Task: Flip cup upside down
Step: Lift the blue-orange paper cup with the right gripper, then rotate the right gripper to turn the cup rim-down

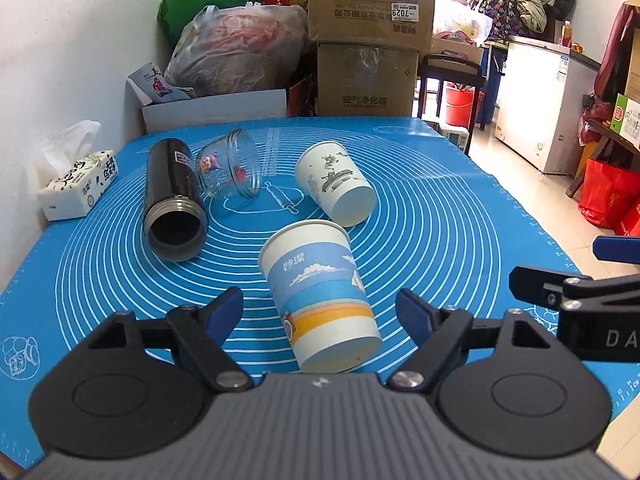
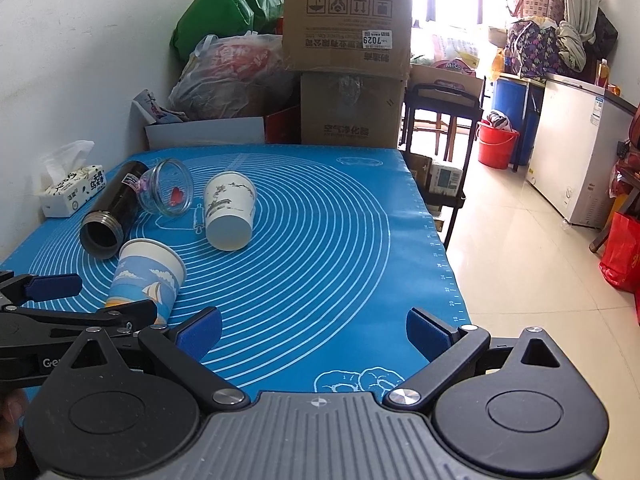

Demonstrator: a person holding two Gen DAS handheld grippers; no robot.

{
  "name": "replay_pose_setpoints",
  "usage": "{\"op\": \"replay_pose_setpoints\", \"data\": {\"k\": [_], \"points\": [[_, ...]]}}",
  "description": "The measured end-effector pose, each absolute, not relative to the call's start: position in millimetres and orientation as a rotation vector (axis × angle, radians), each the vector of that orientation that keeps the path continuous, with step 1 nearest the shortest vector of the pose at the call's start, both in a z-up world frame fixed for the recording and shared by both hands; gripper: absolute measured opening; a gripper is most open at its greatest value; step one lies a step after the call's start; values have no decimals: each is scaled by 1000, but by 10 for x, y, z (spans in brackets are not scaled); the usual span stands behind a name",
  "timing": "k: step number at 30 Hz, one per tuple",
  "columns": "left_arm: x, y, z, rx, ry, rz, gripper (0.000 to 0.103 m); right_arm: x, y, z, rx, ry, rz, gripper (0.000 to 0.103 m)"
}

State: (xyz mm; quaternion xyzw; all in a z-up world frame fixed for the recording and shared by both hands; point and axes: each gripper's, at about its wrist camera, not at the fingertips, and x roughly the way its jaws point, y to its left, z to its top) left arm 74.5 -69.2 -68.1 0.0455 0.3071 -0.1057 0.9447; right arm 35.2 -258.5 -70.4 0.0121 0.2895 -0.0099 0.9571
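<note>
A blue-and-orange printed paper cup lies on its side on the blue mat, base toward me. It sits between the open fingers of my left gripper, untouched. It also shows in the right wrist view. A white paper cup with an ink drawing lies on its side farther back. A black flask and a glass jar lie at the back left. My right gripper is open and empty over the mat, to the right of the left gripper.
A tissue pack sits at the mat's left edge. Cardboard boxes and plastic bags stand behind the table. The table's right edge drops to a tiled floor with a red bucket.
</note>
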Motion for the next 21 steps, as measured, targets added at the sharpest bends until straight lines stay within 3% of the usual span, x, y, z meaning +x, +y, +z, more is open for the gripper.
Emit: {"op": "replay_pose_setpoints", "data": {"k": [6,10,15,21], "points": [[694,-660,-617,87,617,-218,83,351,-2548,-646,-15,591,-3,100],[615,-565,-525,88,584,-210,85,430,-2430,-514,-187,583,22,100],[544,-348,-414,74,542,-168,89,562,-2111,-317,-634,536,48,100],[539,7,-383,45,525,-89,91,483,-1583,-339,-1377,332,114,103]]}}
